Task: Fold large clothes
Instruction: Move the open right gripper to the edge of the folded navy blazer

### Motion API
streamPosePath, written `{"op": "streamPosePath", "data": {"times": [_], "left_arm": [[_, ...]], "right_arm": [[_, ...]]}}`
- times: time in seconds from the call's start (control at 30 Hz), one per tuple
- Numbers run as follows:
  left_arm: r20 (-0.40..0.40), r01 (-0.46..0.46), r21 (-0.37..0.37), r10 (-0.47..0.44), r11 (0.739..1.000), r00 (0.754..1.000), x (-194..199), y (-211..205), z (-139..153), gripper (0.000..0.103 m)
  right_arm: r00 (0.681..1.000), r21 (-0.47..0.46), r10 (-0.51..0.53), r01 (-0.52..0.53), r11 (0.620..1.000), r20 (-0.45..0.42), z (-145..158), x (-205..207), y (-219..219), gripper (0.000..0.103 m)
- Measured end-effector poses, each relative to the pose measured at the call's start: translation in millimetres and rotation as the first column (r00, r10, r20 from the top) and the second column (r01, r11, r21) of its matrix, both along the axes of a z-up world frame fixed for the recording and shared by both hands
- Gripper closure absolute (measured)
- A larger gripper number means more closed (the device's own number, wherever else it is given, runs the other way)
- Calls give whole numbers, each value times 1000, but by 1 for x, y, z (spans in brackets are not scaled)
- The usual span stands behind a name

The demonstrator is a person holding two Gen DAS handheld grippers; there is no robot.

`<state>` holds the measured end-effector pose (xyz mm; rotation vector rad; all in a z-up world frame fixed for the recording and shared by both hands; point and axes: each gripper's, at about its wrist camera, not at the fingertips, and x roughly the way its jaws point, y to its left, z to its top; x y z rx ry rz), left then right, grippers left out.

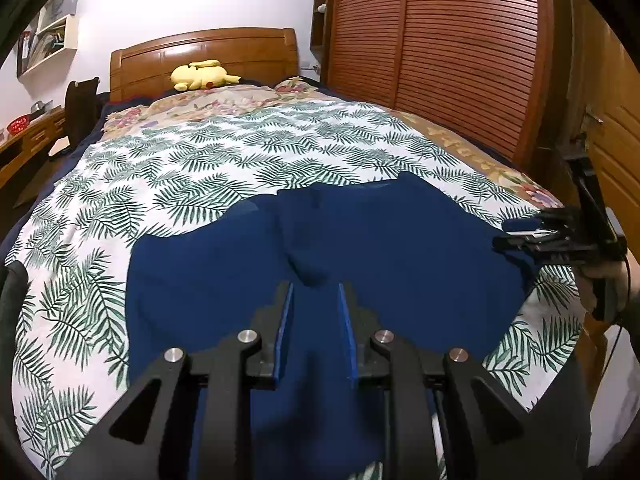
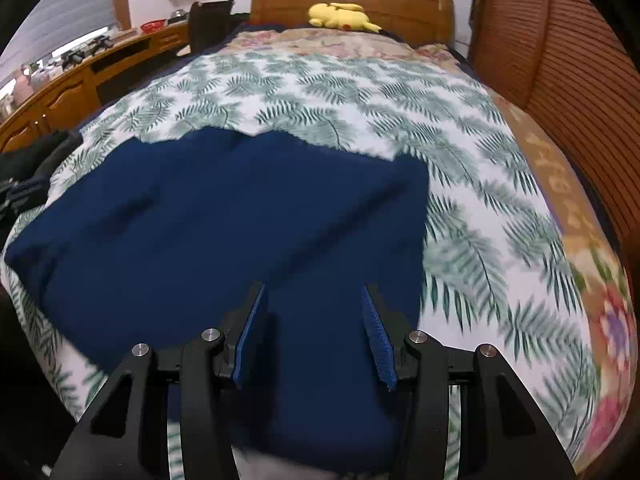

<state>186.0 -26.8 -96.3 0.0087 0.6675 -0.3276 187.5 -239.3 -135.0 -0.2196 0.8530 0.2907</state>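
A navy garment [image 1: 400, 248] [image 2: 200, 220] lies spread on the near half of the bed's leaf-print cover [image 1: 240, 152]. My left gripper [image 1: 315, 286] sits low over its middle, jaws narrowly apart, and a raised ridge of the cloth runs in between its tips, so it looks pinched there. In the right wrist view my right gripper [image 2: 314, 288] hovers above the garment's right part with its jaws well apart and nothing between the pads. The left wrist view shows that same right gripper [image 1: 516, 236] at the garment's right edge, held by a hand [image 1: 604, 276].
A yellow plush toy [image 1: 202, 74] [image 2: 342, 16] rests by the wooden headboard. A slatted wooden wardrobe [image 1: 440, 60] runs close along the bed's right side. On the left are a wooden desk [image 2: 80, 76] and a heap of dark clothes [image 2: 28, 168].
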Motion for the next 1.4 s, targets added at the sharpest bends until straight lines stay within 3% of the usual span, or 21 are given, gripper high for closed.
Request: {"op": "streamPosePath", "data": {"times": [0.27, 0.43, 0.8, 1.4], "left_arm": [[2, 59, 0, -59, 998, 998, -13, -23, -5, 83], [-18, 89, 6, -89, 996, 996, -16, -37, -13, 83], [-41, 132, 22, -131, 991, 991, -13, -59, -22, 83], [-107, 132, 77, -123, 988, 987, -5, -72, -45, 83]], "right_arm": [[996, -23, -83, 82, 996, -25, -15, -29, -23, 52], [988, -1, -145, 145, 989, -46, -23, -30, -38, 31], [980, 88, -166, 176, 980, -107, -42, -33, -47, 30], [985, 124, -158, 165, 978, -68, -50, -40, -50, 29]]}}
